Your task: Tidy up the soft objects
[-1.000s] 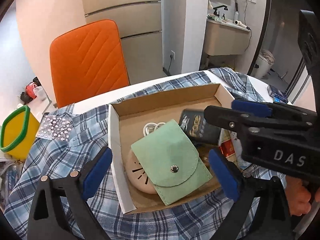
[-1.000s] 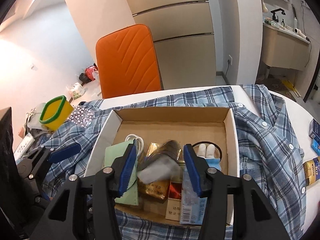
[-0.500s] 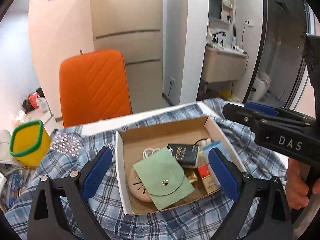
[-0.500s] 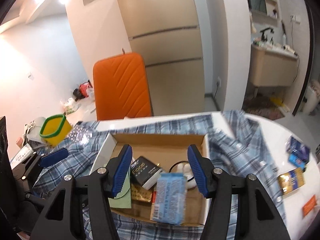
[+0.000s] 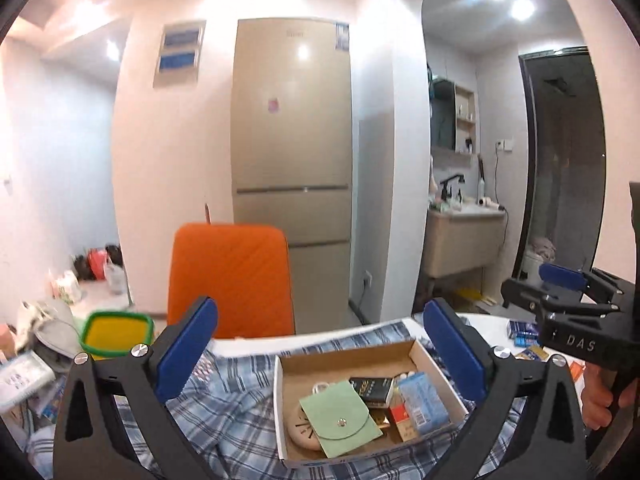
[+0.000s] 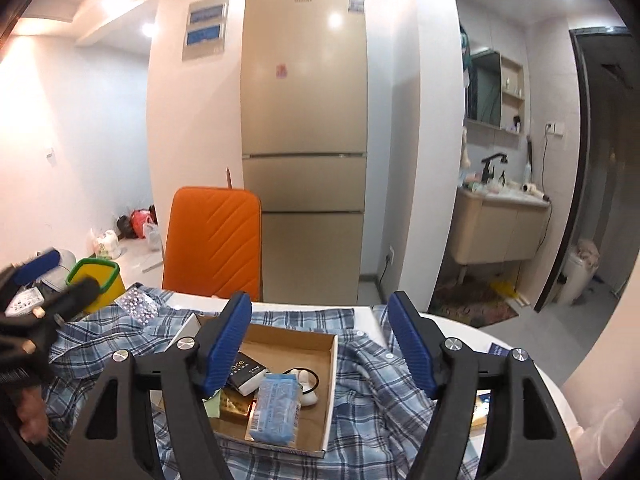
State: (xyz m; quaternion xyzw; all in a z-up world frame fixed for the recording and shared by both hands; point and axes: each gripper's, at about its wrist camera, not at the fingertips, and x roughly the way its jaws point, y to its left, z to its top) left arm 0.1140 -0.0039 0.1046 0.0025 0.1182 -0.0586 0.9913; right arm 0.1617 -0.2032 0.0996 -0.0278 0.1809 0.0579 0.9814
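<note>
A shallow cardboard box (image 5: 344, 356) (image 6: 330, 392) sits on a blue plaid shirt (image 5: 224, 408) (image 6: 380, 384) spread over a white table. In the box lie a green snap pouch (image 5: 340, 420), a black packet (image 5: 370, 388) (image 6: 246, 372), a blue tissue pack (image 5: 422, 402) (image 6: 276, 408), a round beige disc and small boxes. My left gripper (image 5: 320, 356) is open and empty, raised above the box. My right gripper (image 6: 320, 344) is open and empty, also raised above the box.
An orange chair (image 5: 230, 276) (image 6: 212, 244) stands behind the table, a beige fridge (image 5: 292, 160) behind it. A yellow bin with a green rim (image 5: 114, 334) (image 6: 96, 280) is at the left. Small blue and yellow packets (image 5: 524, 334) lie on the table at the right.
Both grippers have lifted up and back from the box, and the views have tilted upward. The right gripper let the blue tissue pack go into the box and has opened wider.
</note>
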